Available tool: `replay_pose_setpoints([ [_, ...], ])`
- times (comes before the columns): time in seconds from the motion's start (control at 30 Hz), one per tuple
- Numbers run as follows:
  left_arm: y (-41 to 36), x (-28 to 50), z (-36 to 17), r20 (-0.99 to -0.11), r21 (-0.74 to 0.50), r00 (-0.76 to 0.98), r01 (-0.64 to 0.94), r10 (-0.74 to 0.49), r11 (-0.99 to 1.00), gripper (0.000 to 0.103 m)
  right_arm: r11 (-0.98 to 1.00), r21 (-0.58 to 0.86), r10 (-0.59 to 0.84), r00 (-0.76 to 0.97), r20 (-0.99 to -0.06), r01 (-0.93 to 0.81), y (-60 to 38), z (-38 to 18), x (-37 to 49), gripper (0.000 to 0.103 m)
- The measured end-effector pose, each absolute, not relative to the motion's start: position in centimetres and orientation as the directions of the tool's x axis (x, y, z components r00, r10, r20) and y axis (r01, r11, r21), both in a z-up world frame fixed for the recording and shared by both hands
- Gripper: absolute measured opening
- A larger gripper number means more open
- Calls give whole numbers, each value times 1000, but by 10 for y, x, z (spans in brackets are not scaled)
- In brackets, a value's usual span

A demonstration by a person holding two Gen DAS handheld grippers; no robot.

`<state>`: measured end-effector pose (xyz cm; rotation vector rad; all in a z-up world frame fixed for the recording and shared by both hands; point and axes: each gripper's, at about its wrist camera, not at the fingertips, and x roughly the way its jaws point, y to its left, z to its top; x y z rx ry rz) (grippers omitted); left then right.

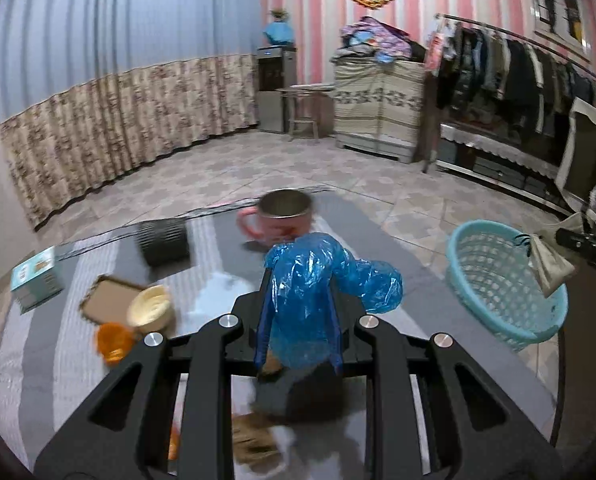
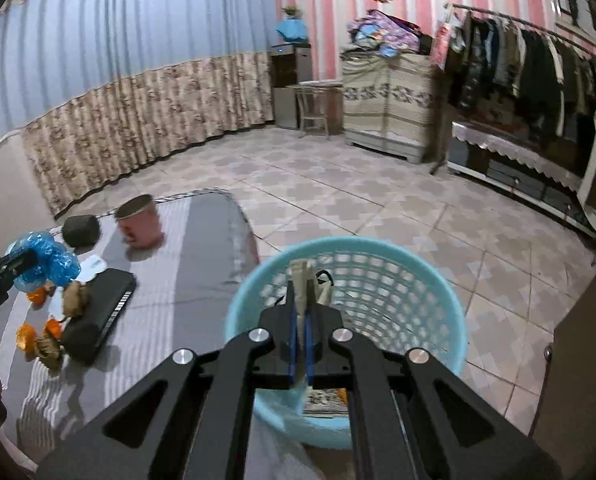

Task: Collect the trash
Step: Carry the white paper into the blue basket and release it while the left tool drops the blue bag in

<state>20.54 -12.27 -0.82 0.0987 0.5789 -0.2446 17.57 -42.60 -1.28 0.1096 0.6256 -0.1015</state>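
My left gripper (image 1: 301, 280) is shut on a crumpled blue plastic bag (image 1: 337, 272), held above the table with the grey striped cloth (image 1: 38, 352). My right gripper (image 2: 301, 300) is shut on a beige scrap of wrapper (image 2: 302, 276) with a black string, held over the light blue plastic basket (image 2: 417, 280) on the floor by the table. In the left wrist view the basket (image 1: 477, 292) is at the right, with the right gripper (image 1: 577, 240) and its beige scrap (image 1: 553, 268) above the rim. The right wrist view shows the left gripper (image 2: 22, 262) with the blue bag (image 2: 50, 260) at far left.
On the table stand a pink mug (image 1: 282, 220), a black cylinder (image 1: 164, 242), a teal box (image 1: 38, 276), a cream bowl (image 1: 150, 308) and a black case (image 2: 98, 312). Orange peel (image 2: 26, 336) and brown scraps (image 2: 74, 298) lie near the case. A clothes rack (image 1: 517, 72) lines the right wall.
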Motion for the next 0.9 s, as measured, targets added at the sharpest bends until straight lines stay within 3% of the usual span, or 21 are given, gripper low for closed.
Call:
replay_pose_setpoints([
  [0.63,-316,232,-49,-611,-23,646,562,-457,827,25,961,129,-120,793,-597,243,-508,-42,171,3],
  [0.7,-325,235,-49,-614,-8,649,563,-449,826,43,961,129,-122,792,-598,246,-509,-43,171,3],
  [0.8,-323,237,-42,-593,-11,676,537,-438,843,62,963,116,-129,790,-599,245,-511,-43,171,3],
  [0.9,-310,239,-33,-573,-7,708,499,-413,866,75,963,116,-129,790,-599,245,-511,-44,172,3],
])
